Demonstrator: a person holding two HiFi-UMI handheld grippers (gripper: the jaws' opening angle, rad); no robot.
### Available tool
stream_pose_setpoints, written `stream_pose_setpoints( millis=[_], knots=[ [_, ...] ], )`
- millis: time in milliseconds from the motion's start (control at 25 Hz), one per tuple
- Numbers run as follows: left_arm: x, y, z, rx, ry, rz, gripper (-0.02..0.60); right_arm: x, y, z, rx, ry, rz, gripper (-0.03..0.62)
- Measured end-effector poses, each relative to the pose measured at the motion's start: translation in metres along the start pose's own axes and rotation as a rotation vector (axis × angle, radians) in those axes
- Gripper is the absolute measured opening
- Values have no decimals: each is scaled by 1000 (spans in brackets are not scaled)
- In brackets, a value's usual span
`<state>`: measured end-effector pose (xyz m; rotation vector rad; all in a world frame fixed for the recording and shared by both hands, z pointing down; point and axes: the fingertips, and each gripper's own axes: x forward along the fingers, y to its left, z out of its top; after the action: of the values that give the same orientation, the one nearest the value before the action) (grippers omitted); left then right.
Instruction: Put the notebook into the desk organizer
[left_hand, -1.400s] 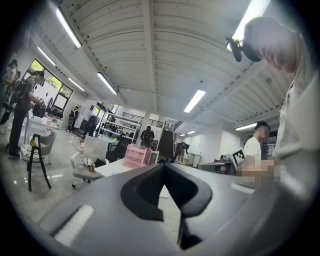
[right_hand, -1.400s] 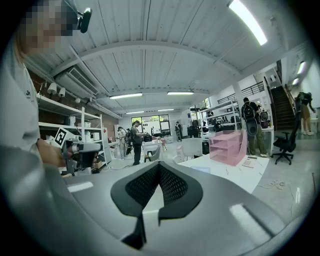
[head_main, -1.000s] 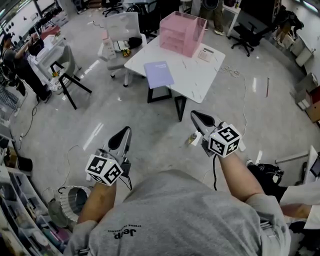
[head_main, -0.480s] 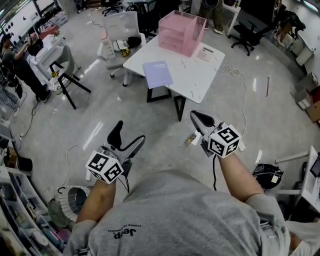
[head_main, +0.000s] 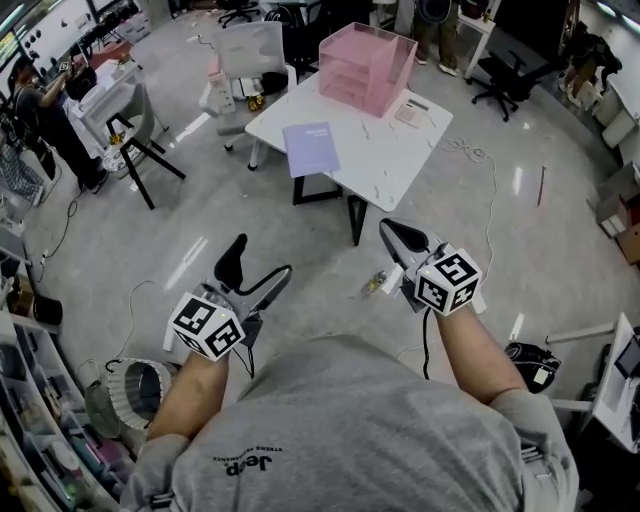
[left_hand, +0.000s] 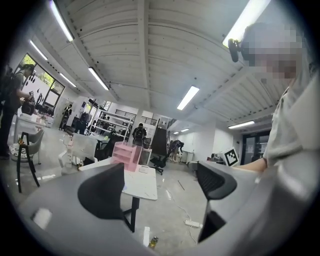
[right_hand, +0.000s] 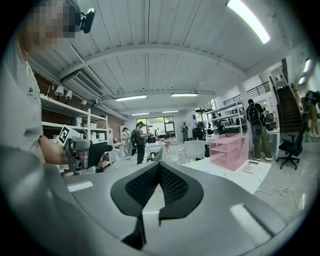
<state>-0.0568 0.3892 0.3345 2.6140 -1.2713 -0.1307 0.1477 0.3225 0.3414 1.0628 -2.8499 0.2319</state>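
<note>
A lilac notebook (head_main: 311, 148) lies flat at the near left corner of a white table (head_main: 400, 160). At the table's far side stands the pink desk organizer (head_main: 365, 68) with open shelves; it also shows small in the left gripper view (left_hand: 127, 155) and in the right gripper view (right_hand: 227, 150). Both grippers hang low in front of my body, well short of the table. My left gripper (head_main: 260, 260) has its jaws opening wide, with nothing between them. My right gripper (head_main: 392, 230) is shut and empty, its pads meeting (right_hand: 159, 172).
A calculator (head_main: 410, 108) lies beside the organizer. A small bottle (head_main: 373, 284) stands on the floor between me and the table. A white chair (head_main: 250, 55) stands behind the table's left side, a black-legged chair (head_main: 130, 130) far left. Cables trail on the floor at right (head_main: 470, 150).
The left gripper's jaws went from shut to wide open. The view has shifted slightly, and the table sits a little nearer. The right gripper stays shut.
</note>
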Motion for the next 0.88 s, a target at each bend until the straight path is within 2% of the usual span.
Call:
stream_pose_setpoints(
  millis=[240, 480, 680, 880],
  knots=[
    [29, -23, -7, 0, -3, 34, 489, -16, -38, -2, -3, 4, 30, 3],
    [50, -9, -7, -8, 1, 51, 489, -3, -66, -5, 19, 6, 30, 3],
    [79, 38, -3, -32, 5, 32, 489, 40, -88, -8, 24, 16, 11, 3],
    [119, 123, 7, -16, 0, -36, 489, 112, -112, -1, 1, -1, -39, 3]
  ],
)
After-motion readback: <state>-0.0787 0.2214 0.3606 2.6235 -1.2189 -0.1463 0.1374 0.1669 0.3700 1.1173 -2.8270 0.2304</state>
